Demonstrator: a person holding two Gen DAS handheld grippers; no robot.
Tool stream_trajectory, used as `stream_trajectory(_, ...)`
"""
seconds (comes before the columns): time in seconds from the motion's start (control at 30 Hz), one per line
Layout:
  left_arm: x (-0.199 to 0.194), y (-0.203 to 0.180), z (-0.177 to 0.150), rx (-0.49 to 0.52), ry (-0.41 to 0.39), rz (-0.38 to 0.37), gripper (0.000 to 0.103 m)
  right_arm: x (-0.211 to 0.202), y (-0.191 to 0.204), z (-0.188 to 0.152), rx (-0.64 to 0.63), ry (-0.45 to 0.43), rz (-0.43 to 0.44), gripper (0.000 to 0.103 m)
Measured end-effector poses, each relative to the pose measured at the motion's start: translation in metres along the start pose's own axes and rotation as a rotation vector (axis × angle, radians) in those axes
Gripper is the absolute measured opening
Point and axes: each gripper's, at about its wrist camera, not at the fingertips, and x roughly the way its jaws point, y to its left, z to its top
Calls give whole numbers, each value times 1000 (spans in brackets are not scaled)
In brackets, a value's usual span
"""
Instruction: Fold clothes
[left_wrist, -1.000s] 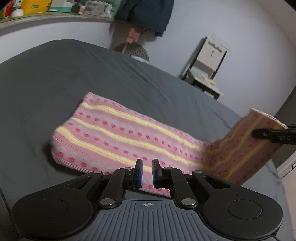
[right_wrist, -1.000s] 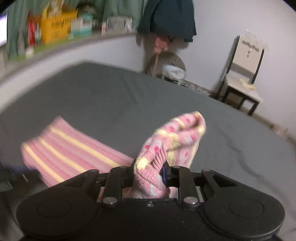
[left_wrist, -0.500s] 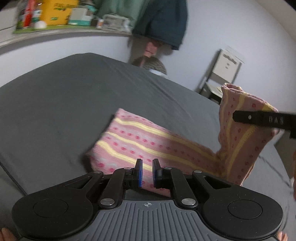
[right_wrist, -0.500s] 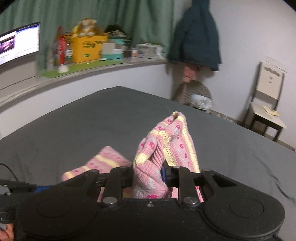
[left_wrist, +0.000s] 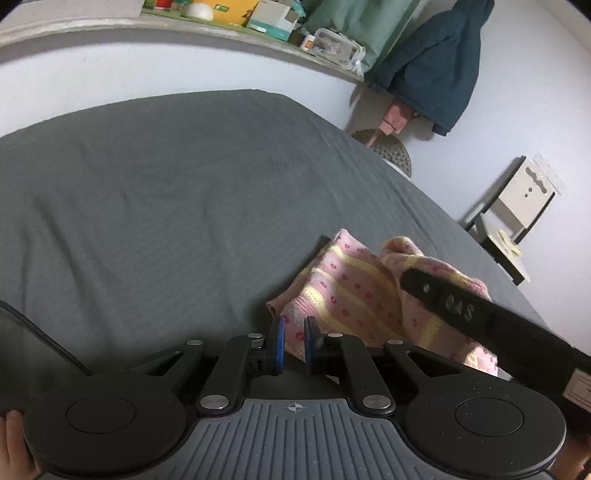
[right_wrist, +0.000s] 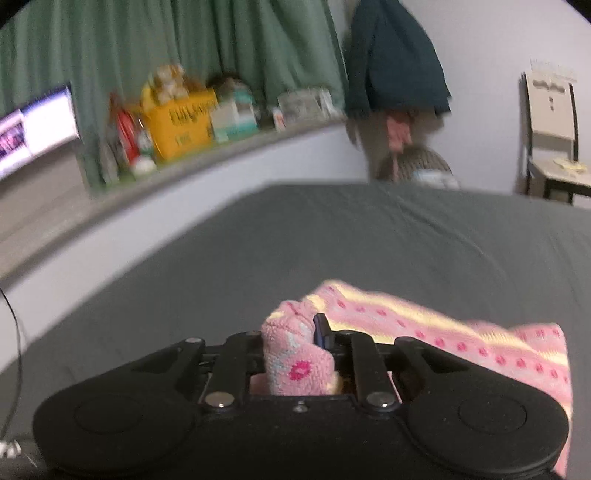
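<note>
A pink knit garment (left_wrist: 354, 291) with yellow stripes and red dots lies on the dark grey bed sheet (left_wrist: 166, 221). In the left wrist view my left gripper (left_wrist: 293, 341) sits at its near edge by a corner, pads almost together with cloth in the narrow gap. A black finger of the right gripper (left_wrist: 443, 299) reaches in from the right over the garment, carrying a folded-over end. In the right wrist view my right gripper (right_wrist: 291, 332) has its jaws closing on a bunched end of the garment (right_wrist: 295, 362); the rest of the garment trails right across the sheet.
A ledge (right_wrist: 192, 158) along the bed's far side carries boxes, bottles and a yellow crate (right_wrist: 181, 125) before a green curtain. A dark coat (left_wrist: 432, 62) hangs on the wall. A chair (left_wrist: 517, 221) stands beyond the bed's right edge. A cable (left_wrist: 44, 339) crosses the sheet at left.
The right gripper has carried its end of the garment leftward and down, over the flat part. The left gripper's view has swung, so the garment now sits right of its pads.
</note>
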Motion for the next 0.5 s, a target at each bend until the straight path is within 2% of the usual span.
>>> stream_trajectory(0.13,11,0,-3,-12,22,18,9,15,-5,-6,61,-11,56,16)
stream_trajectory(0.23,12,-2,-4,-7,15,24,9,28,-11,-31,92,76,57,16)
stream_trajectory(0.33,12,-2,-5,-6,3,24,9,29,-16,-46,124,99,65,18)
stream_trajectory(0.4,13,1,-4,-23,9,25,9,29,-15,-45,128,106,68,22)
stream_trajectory(0.5,14,8,-1,-63,16,27,9,30,-10,-38,106,133,82,35)
